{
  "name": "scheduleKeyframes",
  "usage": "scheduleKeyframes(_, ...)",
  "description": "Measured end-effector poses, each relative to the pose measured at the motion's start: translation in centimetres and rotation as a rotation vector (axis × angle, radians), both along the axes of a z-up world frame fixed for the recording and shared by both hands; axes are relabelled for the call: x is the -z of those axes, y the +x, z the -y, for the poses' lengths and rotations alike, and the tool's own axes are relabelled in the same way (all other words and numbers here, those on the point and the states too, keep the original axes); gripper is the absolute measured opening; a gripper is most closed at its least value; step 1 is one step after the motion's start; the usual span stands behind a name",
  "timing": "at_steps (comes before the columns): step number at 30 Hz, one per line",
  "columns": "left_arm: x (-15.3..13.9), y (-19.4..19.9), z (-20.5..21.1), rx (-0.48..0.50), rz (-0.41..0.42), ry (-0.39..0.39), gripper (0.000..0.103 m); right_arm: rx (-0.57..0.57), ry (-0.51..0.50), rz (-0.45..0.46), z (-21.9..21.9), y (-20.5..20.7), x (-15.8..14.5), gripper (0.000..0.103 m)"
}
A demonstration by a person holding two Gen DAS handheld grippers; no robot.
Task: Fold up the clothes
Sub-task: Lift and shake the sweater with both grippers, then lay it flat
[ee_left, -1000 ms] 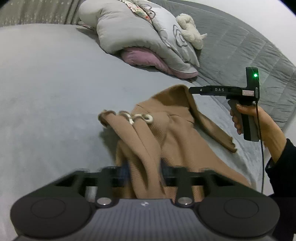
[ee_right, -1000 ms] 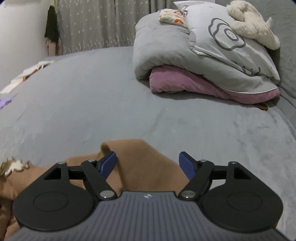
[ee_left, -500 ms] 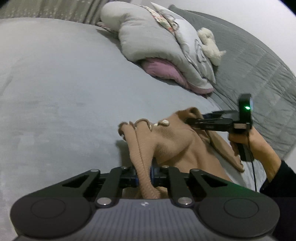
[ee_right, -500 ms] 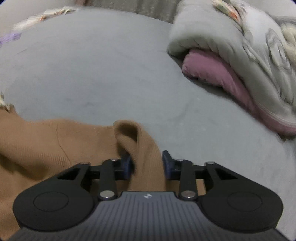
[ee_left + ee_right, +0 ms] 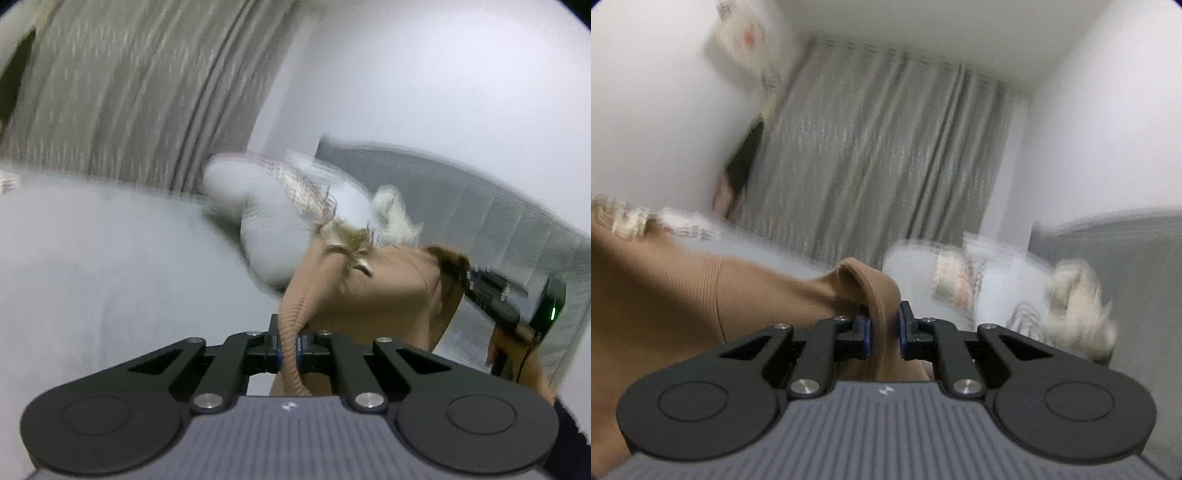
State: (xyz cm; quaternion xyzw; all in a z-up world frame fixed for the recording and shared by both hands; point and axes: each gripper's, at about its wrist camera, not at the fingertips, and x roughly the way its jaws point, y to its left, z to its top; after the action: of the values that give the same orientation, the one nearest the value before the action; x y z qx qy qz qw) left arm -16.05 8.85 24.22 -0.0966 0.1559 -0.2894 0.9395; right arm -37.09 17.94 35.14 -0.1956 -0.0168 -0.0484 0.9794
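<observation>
Left gripper [image 5: 290,349] clamps a ribbed fold of the tan top [image 5: 373,295]; right gripper [image 5: 884,338], jaws just closing, pinches another fold. The top hangs stretched between them above the grey bed [image 5: 110,258], frames blurred

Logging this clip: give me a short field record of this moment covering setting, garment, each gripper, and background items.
setting: bedroom, grey bed, grey curtain
garment: tan ribbed top, lifted and stretched between both grippers
left gripper: shut on a bunched fold of the top
right gripper: jaws just closing; pads pinch a fold of the top
background: grey bedding pile, white plush toy
image quality: motion blur in both views
</observation>
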Motion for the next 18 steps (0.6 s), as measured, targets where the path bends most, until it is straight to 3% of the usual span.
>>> scheduleKeyframes(5, -5.8, -5.3, -1.1, -0.061, 0.145, 0.104, 0.005, -0.047, -0.041, 0.228, -2.9, -6.1, -3.3, 0.015)
scheduleKeyframes(10, -10.3, -11.8, -1.3, -0.171, 0.304, 0.119, 0.006, -0.104, -0.058, 0.405, -4.4, -10.9, -5.9, 0.015)
scheduleKeyframes(15, -13.7, -16.4, -2.0, -0.234, 0.414, 0.079, 0.006, -0.182, -0.016, 0.512, -5.2, -15.8, -8.9, 0.015)
scheduleKeyframes(18, -15.3, -17.4, -1.7, -0.238, 0.454, 0.089, 0.006, -0.182, 0.001, 0.529, -4.7, -16.7, -9.9, 0.015)
